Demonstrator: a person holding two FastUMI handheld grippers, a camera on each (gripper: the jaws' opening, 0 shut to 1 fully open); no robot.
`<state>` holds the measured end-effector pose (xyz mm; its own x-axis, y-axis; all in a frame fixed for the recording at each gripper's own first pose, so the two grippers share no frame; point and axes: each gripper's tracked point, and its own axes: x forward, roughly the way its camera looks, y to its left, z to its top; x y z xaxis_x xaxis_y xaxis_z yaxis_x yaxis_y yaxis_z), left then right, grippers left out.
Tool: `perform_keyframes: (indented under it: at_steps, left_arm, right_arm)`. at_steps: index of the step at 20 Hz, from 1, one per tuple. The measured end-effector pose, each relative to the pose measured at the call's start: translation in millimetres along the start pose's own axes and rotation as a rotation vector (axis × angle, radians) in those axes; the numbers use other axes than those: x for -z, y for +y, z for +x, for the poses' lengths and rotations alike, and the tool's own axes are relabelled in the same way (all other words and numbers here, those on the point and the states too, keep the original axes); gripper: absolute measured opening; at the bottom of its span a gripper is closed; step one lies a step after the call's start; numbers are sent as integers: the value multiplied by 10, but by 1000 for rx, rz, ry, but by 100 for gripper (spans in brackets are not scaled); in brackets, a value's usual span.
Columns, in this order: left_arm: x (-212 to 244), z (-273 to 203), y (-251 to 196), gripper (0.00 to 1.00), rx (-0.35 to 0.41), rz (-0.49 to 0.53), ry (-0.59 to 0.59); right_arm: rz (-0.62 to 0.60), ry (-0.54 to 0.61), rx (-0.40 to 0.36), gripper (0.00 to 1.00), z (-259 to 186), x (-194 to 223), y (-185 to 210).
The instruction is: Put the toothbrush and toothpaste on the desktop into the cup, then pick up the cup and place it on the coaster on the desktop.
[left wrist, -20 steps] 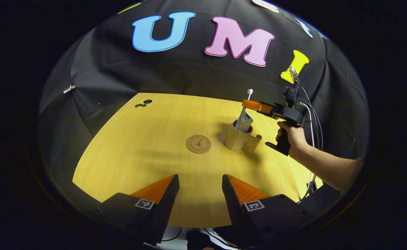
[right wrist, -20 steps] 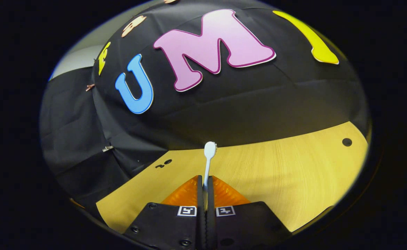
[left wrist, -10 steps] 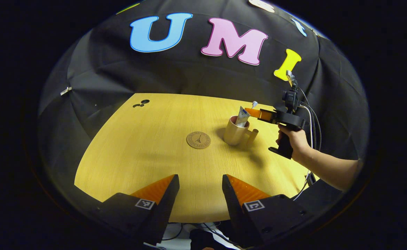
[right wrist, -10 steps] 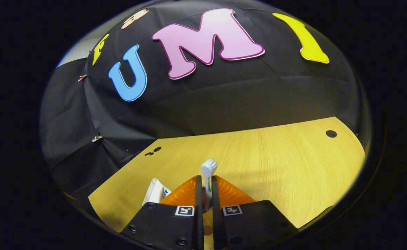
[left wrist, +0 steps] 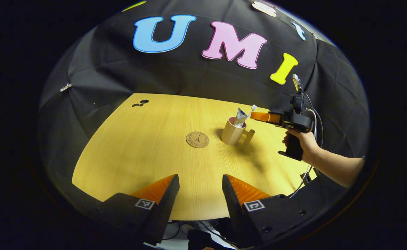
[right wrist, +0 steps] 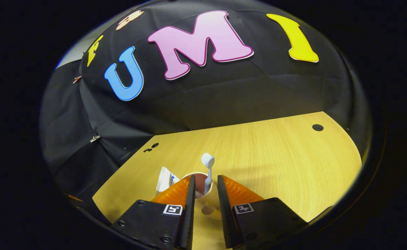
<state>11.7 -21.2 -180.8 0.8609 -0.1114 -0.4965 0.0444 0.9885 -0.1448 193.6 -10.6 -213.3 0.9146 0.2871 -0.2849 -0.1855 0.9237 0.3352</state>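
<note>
Left gripper view, listed largest to smallest. Desk: pale yellow wood-grain top, spanning the middle of the picture. Left tongs: at 6 o'clock, fingers well apart with bare desk between them, holding nothing. Right tongs: at 3 o'clock, held level by a person's hand on the grip, tips just beside the toothbrush head, above the cup's rim. Cup: beige, upright on the desk right of centre, handle toward 4 o'clock. Coaster: round, brown, flat on the desk at 9 o'clock of the cup, close to it but apart. Toothpaste: tube standing in the cup, upper end above the rim. Toothbrush: white, in the cup, leaning toward 2 o'clock.

Right gripper view. Desk: fills the lower half. Right tongs: at 6 o'clock, fingers parted, clamping nothing. Cup: its open mouth shows between the finger tips. Toothpaste: at 10 o'clock of the left finger. Toothbrush: stands free in the gap, head toward 12 o'clock.
</note>
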Motion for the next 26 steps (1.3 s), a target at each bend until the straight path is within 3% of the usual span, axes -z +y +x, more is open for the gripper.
perform_keyframes:
  at_steps: [4,5,6,7,8,9,11,18,26]
  left_arm:
    - [-92,-23,46,78,14,6,-37]
    - [-113,-26,54,77,17,1,-44]
    - [-135,-34,54,77,17,-3,-52]
    - [-163,-69,77,78,13,-1,-60]
    - [-181,-90,104,78,10,5,-68]
    - [-201,-95,116,78,9,13,-75]
    - [-192,-97,112,78,8,35,-85]
    - [-44,-123,64,78,19,76,-77]
    - [134,-148,132,78,-1,32,-57]
  right_arm:
    - [53,88,-9,42,-142,119,33]
    - [54,113,-3,35,-169,156,23]
    - [53,137,-3,45,-202,184,23]
    - [42,161,0,45,-227,220,21]
    - [26,190,2,35,-232,268,16]
    - [5,220,2,46,-243,317,17]
    - [-55,285,8,48,-250,438,-1]
    - [-261,501,21,50,-172,756,-23]
    - [-370,674,32,50,96,1012,-61]
